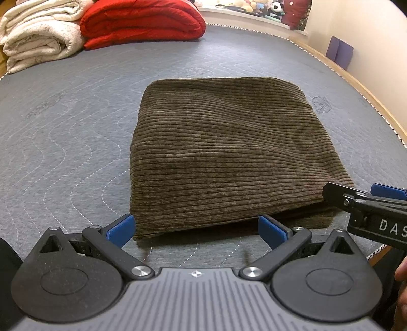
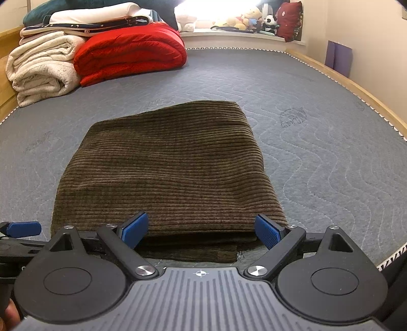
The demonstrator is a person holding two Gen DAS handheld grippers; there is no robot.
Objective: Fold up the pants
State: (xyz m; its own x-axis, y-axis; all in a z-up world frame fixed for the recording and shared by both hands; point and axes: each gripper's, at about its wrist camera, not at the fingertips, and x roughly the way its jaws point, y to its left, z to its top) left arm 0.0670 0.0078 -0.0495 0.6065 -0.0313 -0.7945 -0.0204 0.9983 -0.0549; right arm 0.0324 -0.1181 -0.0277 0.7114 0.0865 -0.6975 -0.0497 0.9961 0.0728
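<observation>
The brown corduroy pants (image 1: 223,152) lie folded into a thick rectangle on the grey quilted mattress (image 1: 63,142); they also show in the right wrist view (image 2: 168,173). My left gripper (image 1: 197,229) is open and empty, its blue pads level with the fold's near left edge. My right gripper (image 2: 201,230) is open and empty at the near right edge, jaws spread on either side of the layered edge. The right gripper's body shows at the right of the left wrist view (image 1: 374,211).
A folded red quilt (image 1: 142,23) and cream blankets (image 1: 38,38) are stacked at the far left of the mattress. A ledge with plush toys (image 2: 244,20) runs along the far end. A wooden bed rail (image 2: 356,89) and a wall border the right side.
</observation>
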